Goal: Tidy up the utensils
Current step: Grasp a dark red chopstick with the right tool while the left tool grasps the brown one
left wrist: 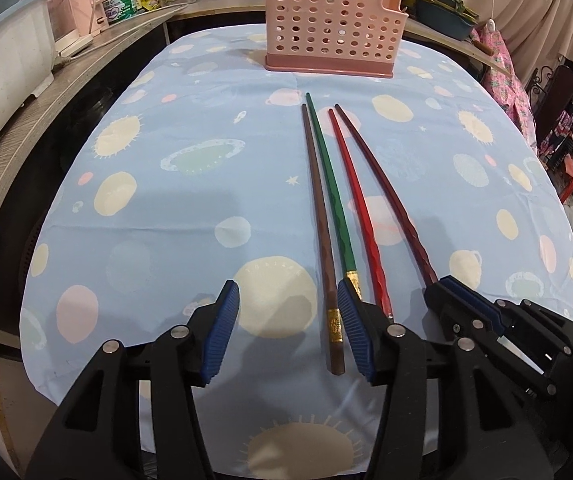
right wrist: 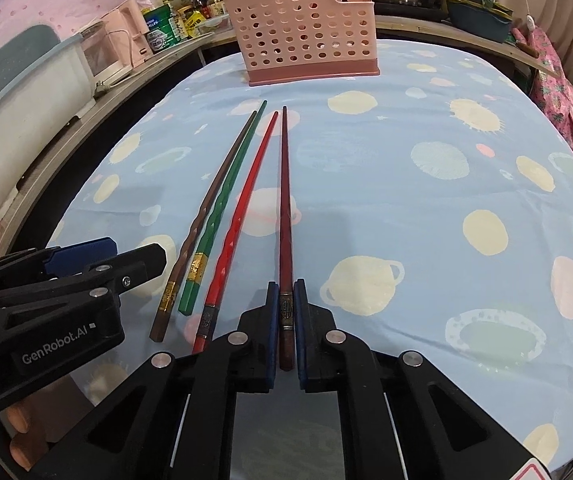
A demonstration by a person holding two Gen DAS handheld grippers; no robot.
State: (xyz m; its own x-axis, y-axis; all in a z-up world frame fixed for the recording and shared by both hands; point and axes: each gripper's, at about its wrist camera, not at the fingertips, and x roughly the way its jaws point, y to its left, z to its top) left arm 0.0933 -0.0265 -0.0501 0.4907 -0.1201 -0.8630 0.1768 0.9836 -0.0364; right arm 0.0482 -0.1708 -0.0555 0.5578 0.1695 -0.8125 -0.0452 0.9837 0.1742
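Four chopsticks lie side by side on the counter (left wrist: 190, 208), under a blue cloth printed with planets, their tips pointing to twelve o'clock at a pink perforated utensil holder (left wrist: 328, 26). From nine to three o'clock they run: brown chopstick (left wrist: 318, 216), green chopstick (left wrist: 328, 184), red chopstick (left wrist: 356, 200), dark maroon chopstick (right wrist: 285, 208).

The right gripper (right wrist: 286, 332) is clenched on the butt end of the dark maroon chopstick, blue pads pressing both sides of it. The left gripper (left wrist: 288, 332) stands released, fingers (left wrist: 222, 332) apart; the brown chopstick's butt end lies between them, close to the three o'clock pad, whether touching it is unclear. That pad hides the green chopstick's end in the left wrist view.

In the right wrist view the left gripper's housing at eight o'clock reads "GenRobot.AI". The gold bands on the chopsticks carry marks too small to read, as do labels on the jars and cans at eleven o'clock. Fingertips of a hand (right wrist: 22, 432) show at seven o'clock, mostly cut off.
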